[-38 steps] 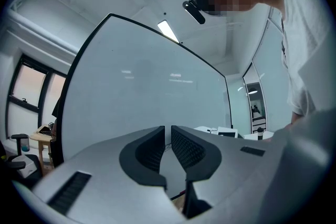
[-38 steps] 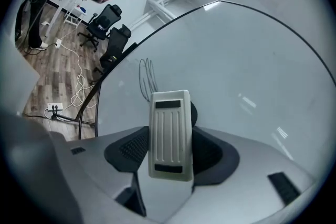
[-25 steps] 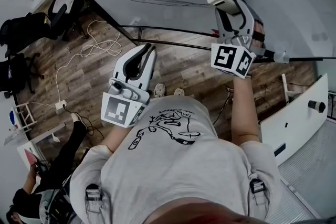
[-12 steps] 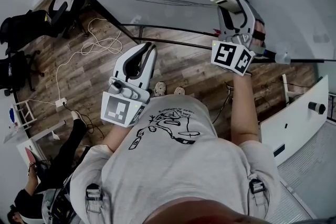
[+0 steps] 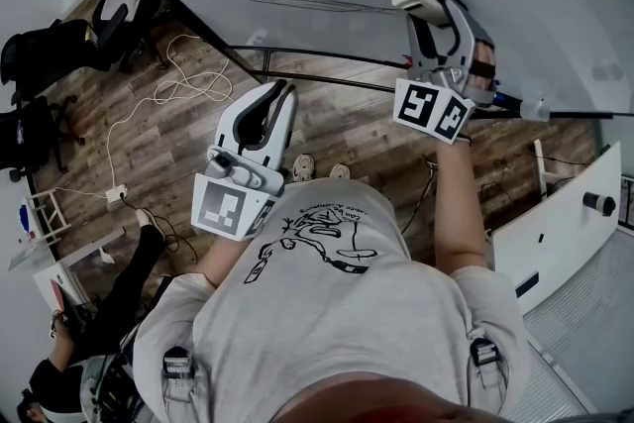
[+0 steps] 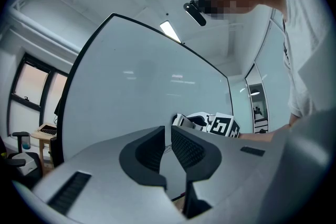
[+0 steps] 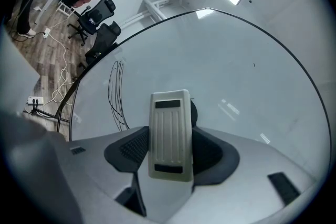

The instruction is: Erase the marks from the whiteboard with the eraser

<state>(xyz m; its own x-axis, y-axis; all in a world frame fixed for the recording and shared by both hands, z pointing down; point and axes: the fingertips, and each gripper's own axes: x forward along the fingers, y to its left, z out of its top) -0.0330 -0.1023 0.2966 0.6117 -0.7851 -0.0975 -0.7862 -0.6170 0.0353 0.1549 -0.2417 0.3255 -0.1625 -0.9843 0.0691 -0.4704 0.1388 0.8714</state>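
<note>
The pale grey ribbed plastic eraser (image 7: 169,113) looks light and hard, maybe a bit slippery. It is best held by its two long sides. The right gripper (image 7: 169,139) squeezes it there, right between its jaws. The thin black pen lines (image 7: 116,94) on the big white whiteboard (image 7: 241,76) sit at ten o'clock from the eraser, near but apart. The left gripper (image 6: 169,147) holds nothing, and its jaws are almost together.

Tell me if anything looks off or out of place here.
Nothing looks damaged or spilled. The eraser is clamped in the right gripper, black lines mark the whiteboard, and a white cable sprawls loosely across the floor.
</note>
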